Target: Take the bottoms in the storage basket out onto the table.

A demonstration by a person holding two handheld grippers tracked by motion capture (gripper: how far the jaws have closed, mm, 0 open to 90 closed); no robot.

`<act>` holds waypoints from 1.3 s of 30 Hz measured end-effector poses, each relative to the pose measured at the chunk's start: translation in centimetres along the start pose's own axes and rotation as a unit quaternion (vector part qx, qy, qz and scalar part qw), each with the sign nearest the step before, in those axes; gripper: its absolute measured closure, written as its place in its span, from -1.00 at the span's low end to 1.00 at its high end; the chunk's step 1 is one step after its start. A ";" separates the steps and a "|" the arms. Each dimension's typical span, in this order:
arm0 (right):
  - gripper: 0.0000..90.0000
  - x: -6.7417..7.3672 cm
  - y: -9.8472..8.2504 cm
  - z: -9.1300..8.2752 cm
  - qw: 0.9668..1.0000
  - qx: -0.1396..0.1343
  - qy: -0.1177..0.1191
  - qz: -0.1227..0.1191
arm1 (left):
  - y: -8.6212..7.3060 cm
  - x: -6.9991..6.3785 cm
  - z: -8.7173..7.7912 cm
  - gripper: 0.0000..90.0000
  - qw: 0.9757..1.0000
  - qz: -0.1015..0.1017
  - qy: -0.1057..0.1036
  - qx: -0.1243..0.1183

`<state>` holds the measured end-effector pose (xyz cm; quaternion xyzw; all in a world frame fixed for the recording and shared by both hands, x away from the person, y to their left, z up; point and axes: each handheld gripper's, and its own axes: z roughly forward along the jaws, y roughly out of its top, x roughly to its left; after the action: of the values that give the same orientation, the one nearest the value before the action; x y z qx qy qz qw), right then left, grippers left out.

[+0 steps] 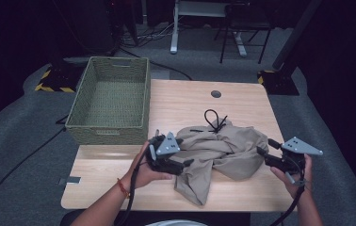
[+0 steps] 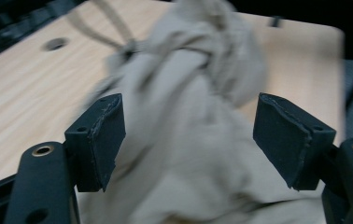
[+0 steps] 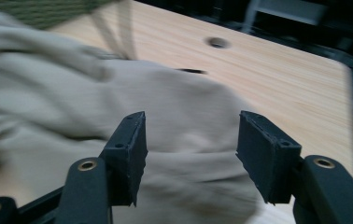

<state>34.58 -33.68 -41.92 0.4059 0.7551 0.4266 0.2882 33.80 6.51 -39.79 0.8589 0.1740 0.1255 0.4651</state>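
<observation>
The wooden table (image 1: 119,179) carries a woven green basket (image 1: 111,100) at its far left corner, set apart from the cloth. A crumpled beige garment (image 1: 218,150) lies on the near middle of the table, with a black drawstring (image 1: 215,121) looped at its far edge. A round cable hole (image 1: 216,94) sits in the tabletop beyond the garment. The left gripper (image 1: 185,162) is held at the garment's left edge, pointing toward it; in the left gripper view its jaws stand wide apart, with the garment (image 2: 188,140) visible between them and neither pad pressing on the fabric. The right gripper (image 1: 263,151) is held at the garment's right edge, just beside the fabric; in the right gripper view its jaws also stand apart, with the garment (image 3: 179,121) lying beyond and below them, ungripped. Both gripper views are blurred, so fine contact at the pads cannot be told.
</observation>
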 end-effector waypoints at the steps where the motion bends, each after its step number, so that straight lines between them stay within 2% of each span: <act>1: -0.05 0.7 0.0 -0.2 1.000 -0.002 0.015 -0.006 | 0.1 -0.8 0.6 -0.40 1.000 0.006 -0.018 0.006; 3: -0.04 2.3 -0.2 -0.1 0.999 0.005 0.048 -0.025 | 0.0 -2.4 1.9 -0.39 0.998 0.023 -0.046 0.020; 4: -0.04 3.1 -0.3 0.1 0.997 0.008 0.063 -0.035 | -0.2 -3.4 2.9 -0.37 0.997 0.031 -0.065 0.032; 5: -0.05 4.0 -0.5 0.5 0.996 0.012 0.078 -0.043 | -0.4 -3.9 3.5 -0.31 0.996 0.034 -0.076 0.038; 7: -0.12 5.2 -0.9 1.4 0.993 0.025 0.104 -0.054 | -1.0 -4.9 5.3 -0.31 0.993 0.043 -0.089 0.069; 8: -0.17 5.8 -1.1 2.0 0.991 0.034 0.105 -0.071 | -1.5 -5.2 6.2 -0.29 0.991 0.044 -0.093 0.085; 9: -0.20 6.3 -1.3 2.7 0.990 0.044 0.100 -0.086 | -2.0 -5.4 7.3 -0.27 0.988 0.042 -0.102 0.104; 10: -0.28 6.7 -1.5 3.6 0.989 0.053 0.100 -0.091 | -2.4 -5.4 7.9 -0.25 0.986 0.045 -0.106 0.123; 13: -0.36 7.0 -2.0 5.3 0.987 0.076 0.112 -0.086 | -3.5 -5.3 9.1 -0.18 0.983 0.045 -0.102 0.147; 16: -0.36 7.3 -2.5 7.0 0.985 0.101 0.112 -0.087 | -4.4 -4.7 9.6 -0.02 0.982 0.039 -0.091 0.164; 17: -0.26 7.4 -2.7 7.4 0.984 0.107 0.112 -0.088 | -4.4 -4.5 9.6 0.12 0.982 0.041 -0.087 0.161; 18: -0.10 7.5 -2.8 7.6 0.984 0.109 0.111 -0.090 | -4.5 -4.3 9.4 0.24 0.983 0.042 -0.083 0.159; 20: 0.39 7.6 -3.1 7.7 0.983 0.114 0.096 -0.106 | -4.6 -3.6 9.1 0.54 0.982 0.049 -0.071 0.167; 22: 0.68 7.3 -3.2 7.6 0.982 0.117 0.098 -0.108 | -4.7 -2.8 8.6 0.82 0.982 0.050 -0.060 0.175; 24: 0.86 6.8 -3.1 7.3 0.983 0.115 0.097 -0.109 | -5.0 -1.8 8.0 0.94 0.982 0.044 -0.043 0.177; 27: 0.91 5.9 -2.5 6.5 0.985 0.101 0.081 -0.113 | -5.1 -0.2 6.0 0.97 0.987 0.031 -0.014 0.159; 28: 0.92 5.5 -2.2 6.1 0.986 0.094 0.073 -0.114 | -5.0 0.3 5.1 0.97 0.989 0.023 -0.004 0.147; 29: 0.92 5.0 -1.8 5.7 0.988 0.086 0.063 -0.111 | -5.0 0.9 4.2 0.97 0.991 0.012 0.009 0.133; 31: 0.92 3.8 -1.0 4.8 0.992 0.065 0.044 -0.096 | -4.9 2.0 2.3 0.97 0.993 -0.003 0.028 0.112; 33: 0.92 2.5 -0.1 3.9 0.995 0.047 0.023 -0.086 | -4.9 2.8 0.7 0.97 0.994 -0.019 0.046 0.096; 36: 0.92 0.8 1.1 2.7 0.997 0.027 -0.006 -0.078 | -4.9 3.8 -1.4 0.97 0.993 -0.030 0.080 0.085; 39: 0.92 -0.8 2.2 1.7 0.997 0.012 -0.034 -0.071 | -4.7 4.8 -3.2 0.97 0.992 -0.040 0.101 0.069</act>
<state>37.17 -33.00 -40.68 0.3686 0.7768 0.3820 0.3386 36.10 13.32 -41.79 0.8640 0.2625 0.1805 0.3898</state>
